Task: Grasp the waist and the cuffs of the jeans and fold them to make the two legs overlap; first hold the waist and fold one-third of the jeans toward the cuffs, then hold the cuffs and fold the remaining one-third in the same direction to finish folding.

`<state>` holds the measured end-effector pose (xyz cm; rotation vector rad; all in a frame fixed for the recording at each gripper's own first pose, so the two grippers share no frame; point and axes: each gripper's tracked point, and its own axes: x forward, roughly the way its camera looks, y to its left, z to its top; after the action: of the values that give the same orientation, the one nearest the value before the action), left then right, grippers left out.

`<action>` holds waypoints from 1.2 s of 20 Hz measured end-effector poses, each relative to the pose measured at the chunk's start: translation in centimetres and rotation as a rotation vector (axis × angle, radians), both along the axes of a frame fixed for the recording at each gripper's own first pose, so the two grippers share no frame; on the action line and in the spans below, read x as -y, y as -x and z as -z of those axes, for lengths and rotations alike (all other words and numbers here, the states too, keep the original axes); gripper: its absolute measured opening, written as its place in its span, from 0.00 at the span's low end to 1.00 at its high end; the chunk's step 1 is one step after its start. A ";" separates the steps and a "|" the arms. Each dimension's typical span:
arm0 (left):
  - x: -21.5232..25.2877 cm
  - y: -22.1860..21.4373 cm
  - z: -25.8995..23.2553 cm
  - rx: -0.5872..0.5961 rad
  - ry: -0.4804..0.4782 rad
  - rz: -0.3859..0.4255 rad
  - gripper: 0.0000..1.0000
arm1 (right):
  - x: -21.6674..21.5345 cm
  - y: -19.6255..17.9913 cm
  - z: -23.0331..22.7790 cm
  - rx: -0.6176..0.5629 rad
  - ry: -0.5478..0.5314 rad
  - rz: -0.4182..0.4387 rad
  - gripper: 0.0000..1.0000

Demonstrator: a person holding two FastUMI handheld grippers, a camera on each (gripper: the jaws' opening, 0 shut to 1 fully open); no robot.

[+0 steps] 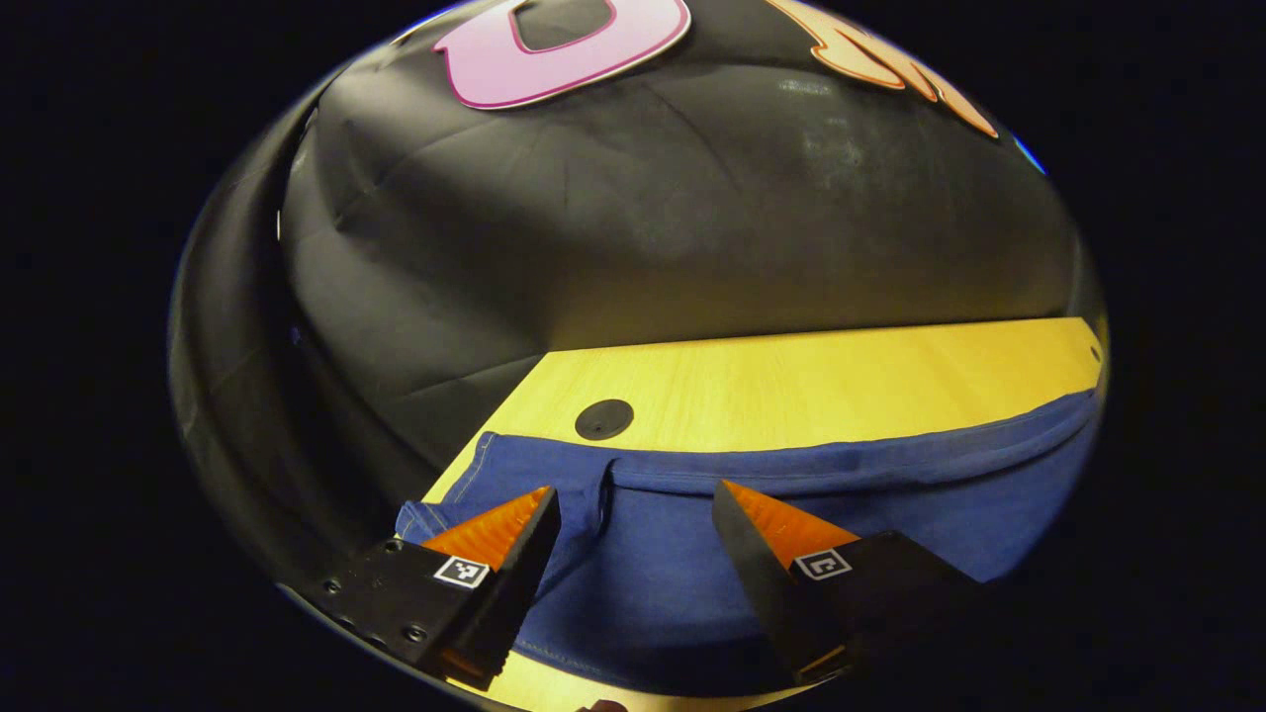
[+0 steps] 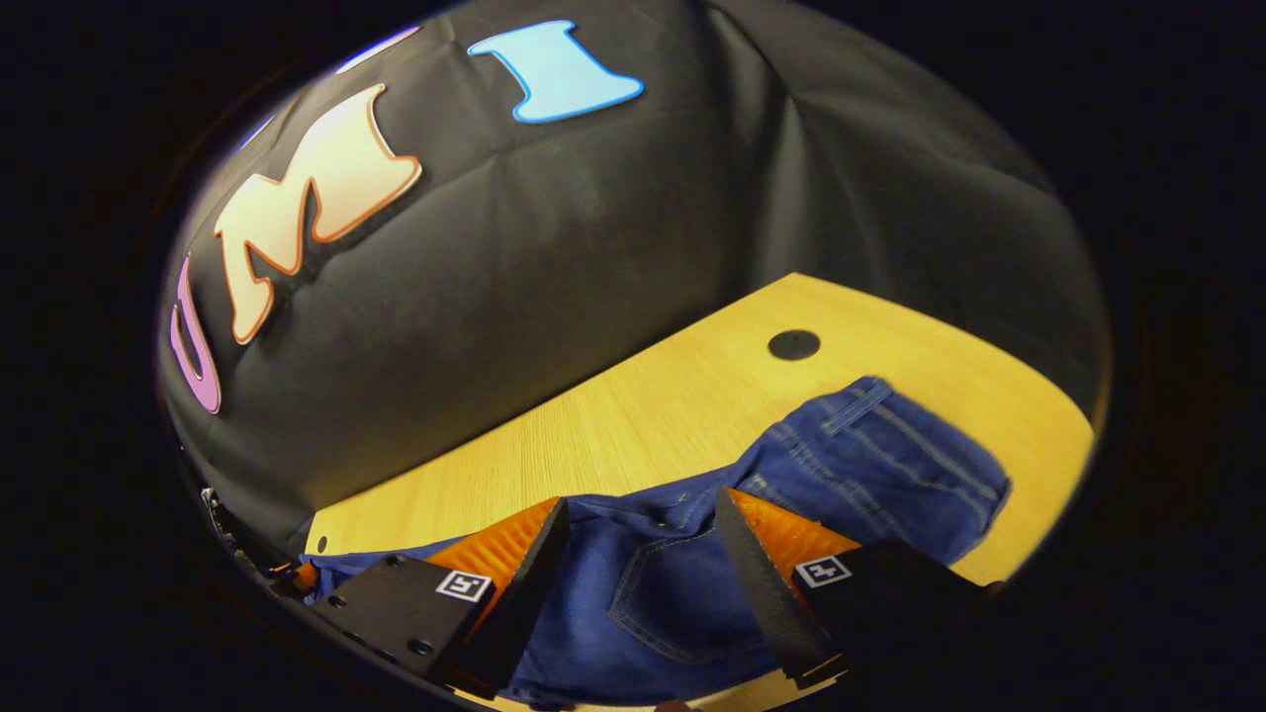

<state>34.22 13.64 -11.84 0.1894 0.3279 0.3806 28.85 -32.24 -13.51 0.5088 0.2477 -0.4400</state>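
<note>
Blue jeans point(image 1: 791, 514) lie flat on the yellow wooden table point(image 1: 791, 376). In the left gripper view the cuff end lies at the lower left, with a leg seam running across. My left gripper point(image 1: 633, 499) hovers open over that cuff end, nothing between its fingers. In the right gripper view the waist end of the jeans point(image 2: 880, 455) shows a back pocket and a belt loop. My right gripper point(image 2: 641, 509) is open above the pocket area, its fingers apart and holding nothing.
A round black cable cap point(image 1: 604, 419) sits in the table just beyond the cuffs; another cable cap point(image 2: 793, 344) lies beyond the waist. Black cloth walls close the table's far side. Bare table point(image 2: 593, 435) stretches behind the jeans.
</note>
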 end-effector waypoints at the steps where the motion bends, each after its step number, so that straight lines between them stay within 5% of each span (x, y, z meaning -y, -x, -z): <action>1: 1.0 0.7 -0.5 0.011 0.013 0.015 0.96 | 1.4 1.1 -0.5 0.000 0.004 0.025 0.96; 10: 6.5 8.2 0.4 -0.020 0.061 0.103 0.96 | 13.1 11.3 4.1 -0.135 -0.028 0.248 0.96; 19: 7.1 11.9 -0.4 -0.014 0.066 0.058 0.95 | 13.5 10.8 7.9 -0.213 -0.035 0.209 0.96; 20: 7.3 12.1 -0.5 -0.010 0.067 0.056 0.96 | 13.5 10.8 8.2 -0.219 -0.036 0.205 0.89; 24: 8.0 12.4 -1.1 0.012 0.079 0.050 0.96 | 13.5 10.6 8.1 -0.214 -0.005 0.193 0.94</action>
<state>21.78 5.62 -10.78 0.1176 0.3252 0.3184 18.29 -45.76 -21.62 0.4923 0.4079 -0.6831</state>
